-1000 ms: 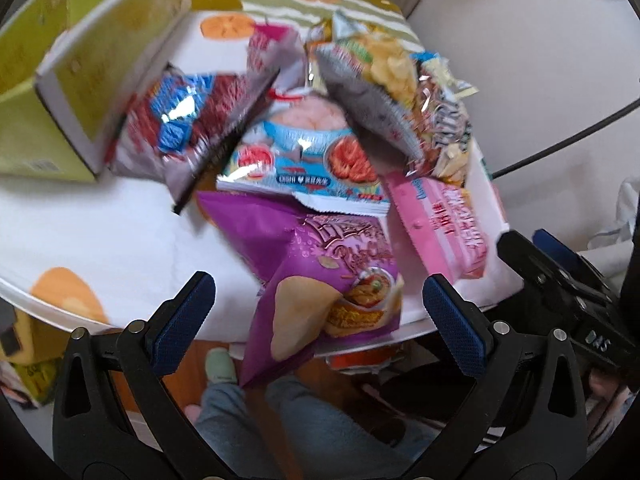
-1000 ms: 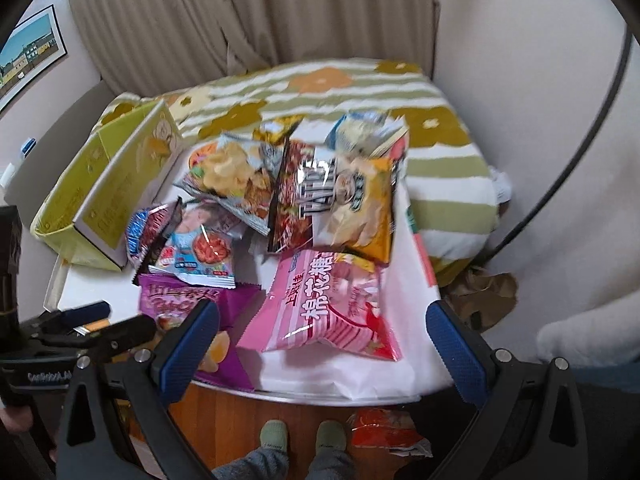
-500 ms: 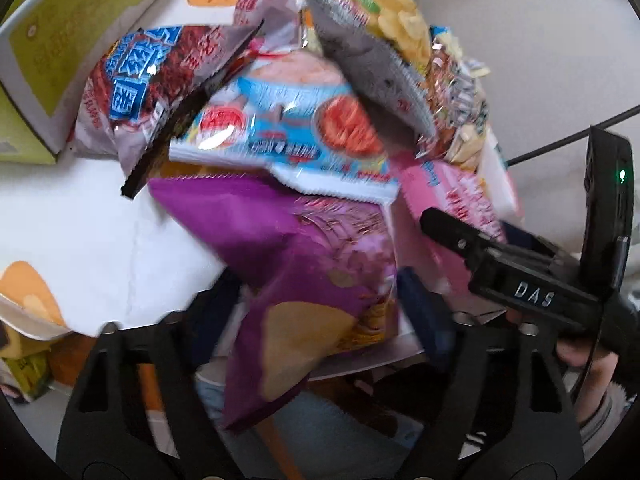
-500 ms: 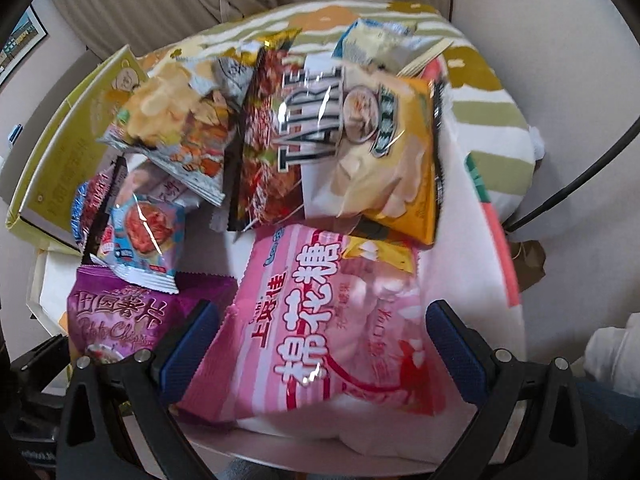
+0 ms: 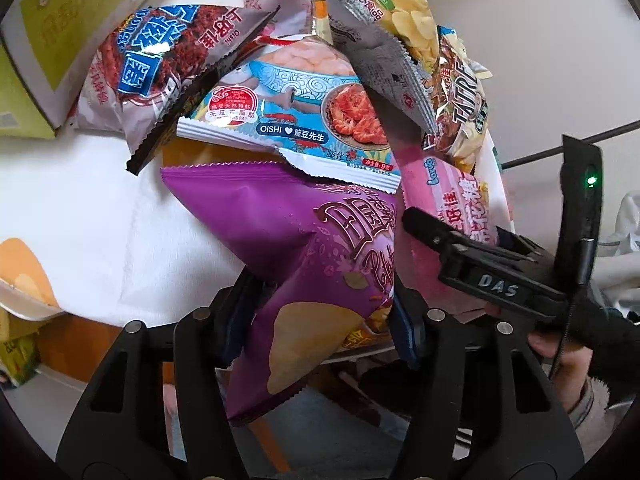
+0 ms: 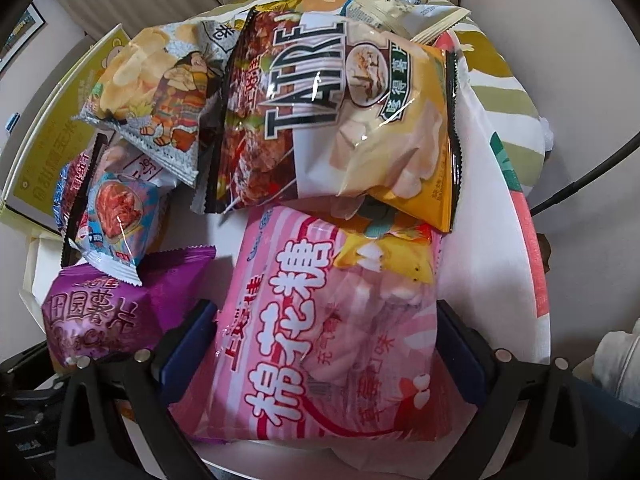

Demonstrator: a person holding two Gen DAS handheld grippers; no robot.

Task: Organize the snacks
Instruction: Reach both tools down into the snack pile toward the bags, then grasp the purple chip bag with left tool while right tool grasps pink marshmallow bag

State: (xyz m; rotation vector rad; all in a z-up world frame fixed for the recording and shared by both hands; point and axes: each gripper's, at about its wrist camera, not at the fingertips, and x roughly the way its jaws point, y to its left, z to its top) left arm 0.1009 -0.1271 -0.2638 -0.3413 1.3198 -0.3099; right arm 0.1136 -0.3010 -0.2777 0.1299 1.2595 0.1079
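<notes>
Left gripper [image 5: 320,320]: pointed steeply downward, jaws closing, both blue pads pressed against the sides of the purple chip bag [image 5: 304,256], which is pinched between them. Right gripper [image 6: 320,352]: also angled steeply down, jaws spread wide — one pad on each side of the pink marshmallow bag [image 6: 320,340], no firm press evident. In the left wrist view the right gripper's black body shows at the right edge, with part of the person's hand [image 5: 560,364] behind it, in a dark sleeve.
</notes>
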